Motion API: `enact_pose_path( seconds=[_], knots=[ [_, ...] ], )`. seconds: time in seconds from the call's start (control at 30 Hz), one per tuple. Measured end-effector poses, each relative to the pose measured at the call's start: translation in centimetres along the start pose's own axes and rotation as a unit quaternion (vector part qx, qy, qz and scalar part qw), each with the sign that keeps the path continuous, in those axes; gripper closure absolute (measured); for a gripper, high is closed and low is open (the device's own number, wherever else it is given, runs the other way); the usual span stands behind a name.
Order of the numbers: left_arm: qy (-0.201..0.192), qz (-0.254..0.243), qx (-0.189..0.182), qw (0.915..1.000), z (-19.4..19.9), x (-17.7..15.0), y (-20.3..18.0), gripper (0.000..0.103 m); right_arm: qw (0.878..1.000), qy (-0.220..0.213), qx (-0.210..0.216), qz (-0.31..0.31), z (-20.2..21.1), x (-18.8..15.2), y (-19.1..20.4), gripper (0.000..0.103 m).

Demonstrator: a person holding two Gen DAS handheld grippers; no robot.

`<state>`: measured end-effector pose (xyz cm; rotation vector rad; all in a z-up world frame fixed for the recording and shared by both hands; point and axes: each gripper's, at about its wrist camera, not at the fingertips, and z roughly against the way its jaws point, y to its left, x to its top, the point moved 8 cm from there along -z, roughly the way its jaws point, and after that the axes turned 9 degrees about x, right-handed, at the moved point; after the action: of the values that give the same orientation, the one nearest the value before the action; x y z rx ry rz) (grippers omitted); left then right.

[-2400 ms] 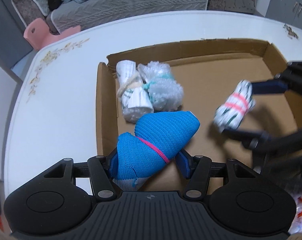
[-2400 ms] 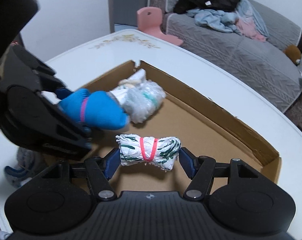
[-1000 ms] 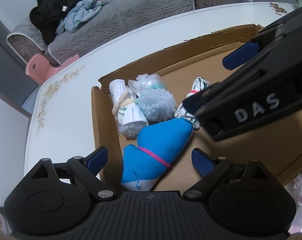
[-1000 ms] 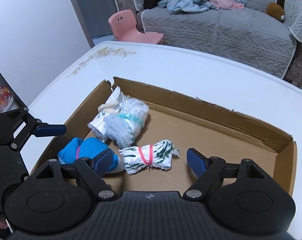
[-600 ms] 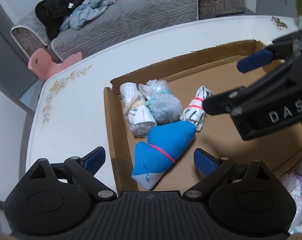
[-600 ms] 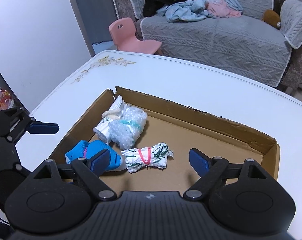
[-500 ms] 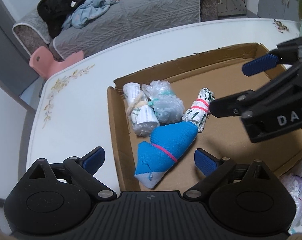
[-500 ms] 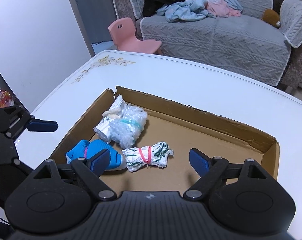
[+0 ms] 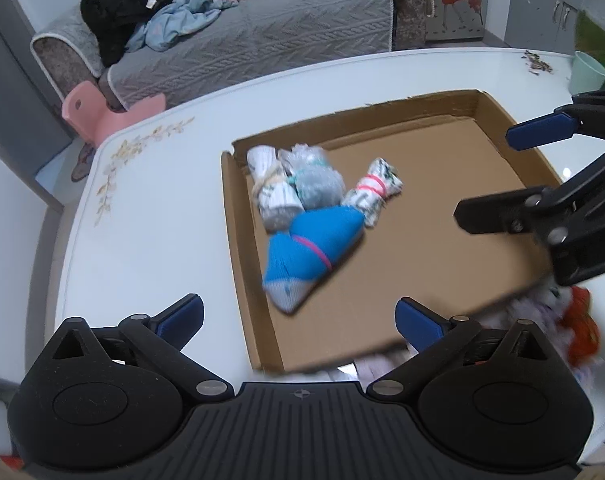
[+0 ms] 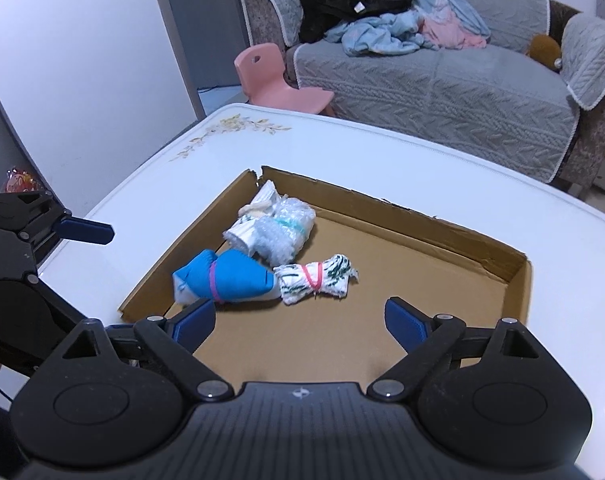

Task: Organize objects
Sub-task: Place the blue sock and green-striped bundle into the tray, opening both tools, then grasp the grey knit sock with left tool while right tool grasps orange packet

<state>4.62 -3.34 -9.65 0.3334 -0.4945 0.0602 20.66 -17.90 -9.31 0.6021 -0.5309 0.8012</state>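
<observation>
Left gripper (image 9: 298,318): jaws just spread wide, nothing between them, above the near edge of the cardboard tray (image 9: 434,264). Four bundles sit clustered in the tray's left part: a white rolled bundle (image 9: 272,196) tied with cream cord, a bubble-wrap bundle (image 9: 316,178) just beside it, a blue sock roll (image 9: 310,246) with a pink band in front, and a green-and-white cloth roll (image 9: 372,192) with a red band touching its tip. Right gripper (image 10: 300,322): jaws also just opened, empty, over bare cardboard. Glossy white desk (image 9: 150,216) with floral print; grey quilted sofa (image 10: 442,76) heaped with clothes, pink chair (image 10: 278,76) behind.
</observation>
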Motion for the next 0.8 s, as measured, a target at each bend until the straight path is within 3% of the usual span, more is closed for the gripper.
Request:
enact_pose_path(
  seconds=[0.33, 0.6, 0.8],
  knots=[
    [0.004, 0.004, -0.011, 0.9999, 2.4, -4.7, 1.0, 0.001, 1.0, -0.011, -0.009, -0.008, 3.7, -3.5, 2.0, 0.007],
    [0.077, 0.036, -0.022, 0.9961, -0.5, -10.4, 2.7, 0.001, 0.995, 0.003, -0.066, -0.075, 7.0, -8.3, -1.7, 0.006],
    [0.099, 0.138, -0.066, 0.9832, -1.3, -10.0, 3.6, 0.001, 0.985, 0.042, -0.11, -0.126, 6.4, -11.6, -3.0, 0.006]
  ],
)
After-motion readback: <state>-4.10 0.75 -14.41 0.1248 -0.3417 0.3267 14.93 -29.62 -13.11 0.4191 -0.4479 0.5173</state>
